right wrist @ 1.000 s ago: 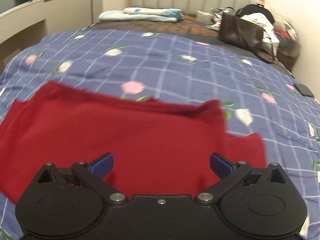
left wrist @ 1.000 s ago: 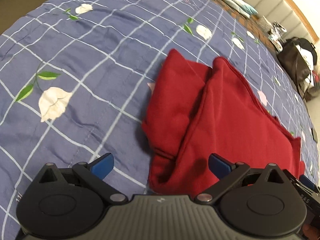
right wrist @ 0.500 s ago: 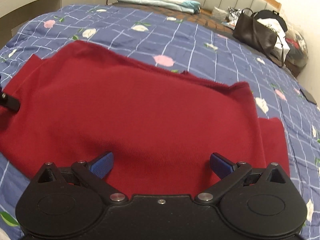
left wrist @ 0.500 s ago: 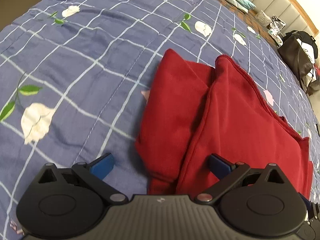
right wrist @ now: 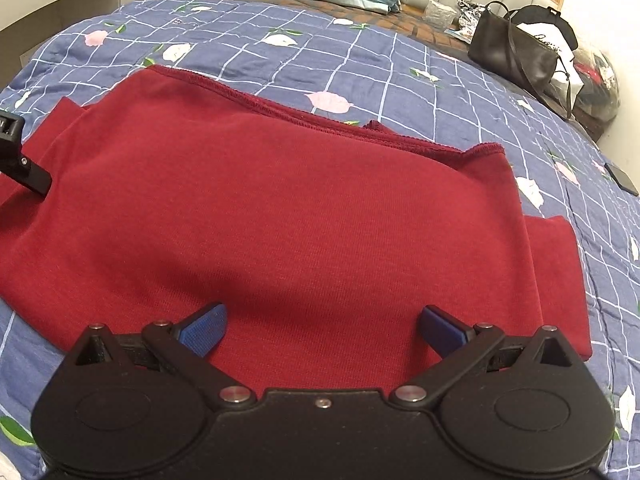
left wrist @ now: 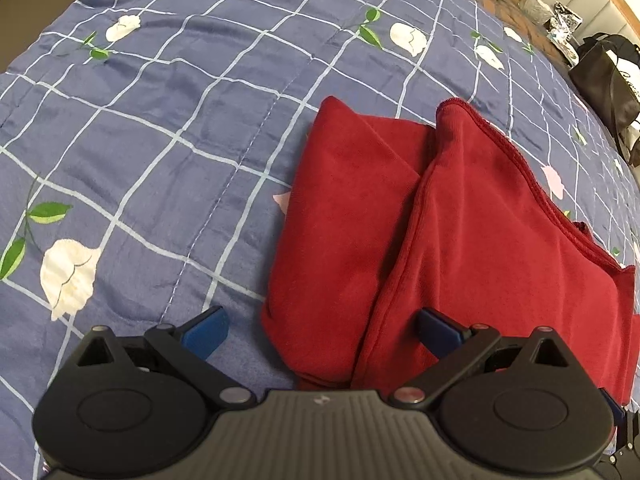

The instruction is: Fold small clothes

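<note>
The red garment [right wrist: 288, 216] lies on the bed [left wrist: 168, 128], already folded over at least once: the left wrist view shows an upper layer with a stitched hem lying over a lower layer that sticks out on the left. Both tongs stand open and hold nothing. The left tongs [left wrist: 322, 330] hover over the near left end of the garment, one blue pad over the quilt and the other over the cloth; the right tongs [right wrist: 322, 326] hover over the near edge toward the right end. The step in hand looks like taking the near edge for the next fold, or smoothing the stack first. To do it well, each pair should come down straight on the near edge and close on all the layers there, not only the top one, or the lower layer will lag and slide out. The grips should sit well apart and level with each other, so the edge lifts as one straight line. Carry it over low and even, lay it along the far hem, and let go only once the cloth rests flat. The knit looks soft and thick, so it will sag between the grips; keep a light tension across.
</note>
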Available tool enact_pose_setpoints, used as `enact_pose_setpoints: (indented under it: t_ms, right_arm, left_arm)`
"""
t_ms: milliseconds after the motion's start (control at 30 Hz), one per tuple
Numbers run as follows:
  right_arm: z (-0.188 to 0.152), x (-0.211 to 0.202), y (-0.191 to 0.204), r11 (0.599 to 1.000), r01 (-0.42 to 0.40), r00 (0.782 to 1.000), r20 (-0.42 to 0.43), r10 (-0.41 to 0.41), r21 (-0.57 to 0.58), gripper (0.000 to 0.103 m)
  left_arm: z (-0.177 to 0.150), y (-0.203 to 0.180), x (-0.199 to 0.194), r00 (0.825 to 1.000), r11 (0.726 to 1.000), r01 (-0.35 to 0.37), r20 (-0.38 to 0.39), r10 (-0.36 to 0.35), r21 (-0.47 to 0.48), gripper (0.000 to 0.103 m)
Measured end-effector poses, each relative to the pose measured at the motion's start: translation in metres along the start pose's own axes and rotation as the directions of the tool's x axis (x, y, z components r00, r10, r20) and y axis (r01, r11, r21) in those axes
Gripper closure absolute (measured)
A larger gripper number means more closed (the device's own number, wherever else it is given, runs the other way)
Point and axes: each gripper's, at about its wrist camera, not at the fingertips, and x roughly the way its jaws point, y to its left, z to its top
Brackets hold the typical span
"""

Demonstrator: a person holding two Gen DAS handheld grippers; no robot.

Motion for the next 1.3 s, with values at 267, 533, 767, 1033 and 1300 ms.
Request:
enact_pose_setpoints:
  t_ms: [267, 533, 767, 1033, 1300]
  right_arm:
    - [-0.007, -0.001, -0.004, 1.0, -0.012, 1.0, 0.02, 0.012, 0.015, 0.001]
    - [-0.006, 0.0, -0.009, 0.999, -0.039, 0.999, -0.002, 0.039, 0.021, 0.001]
    - [0.009, 0.003, -0.01, 0.997, -0.076, 0.993, -0.089, 0.073, -0.034, 0.001]
    - [0.016, -0.013, -0.026, 0.989, -0.109, 0.99, -0.104, 0.098, -0.102, 0.001]
    - [0.01, -0.036, -0.069, 0.989, -0.119, 0.991, -0.079, 0.113, -0.089, 0.001]
  left_arm:
    - [-0.001, -0.013, -0.004, 1.0, 0.999, -0.023, 0.001, 0.023, 0.044, 0.017]
    - [-0.001, -0.022, -0.008, 0.999, 0.999, -0.045, -0.013, 0.045, 0.009, 0.033]
    - [-0.001, -0.033, -0.02, 0.998, 0.998, -0.066, 0.006, 0.066, -0.006, 0.077]
    - [-0.011, -0.079, -0.065, 0.991, 0.997, -0.048, 0.128, 0.041, 0.055, 0.085]
    - [-0.038, -0.184, -0.109, 0.978, 0.961, 0.028, 0.194, -0.084, 0.274, 0.087]
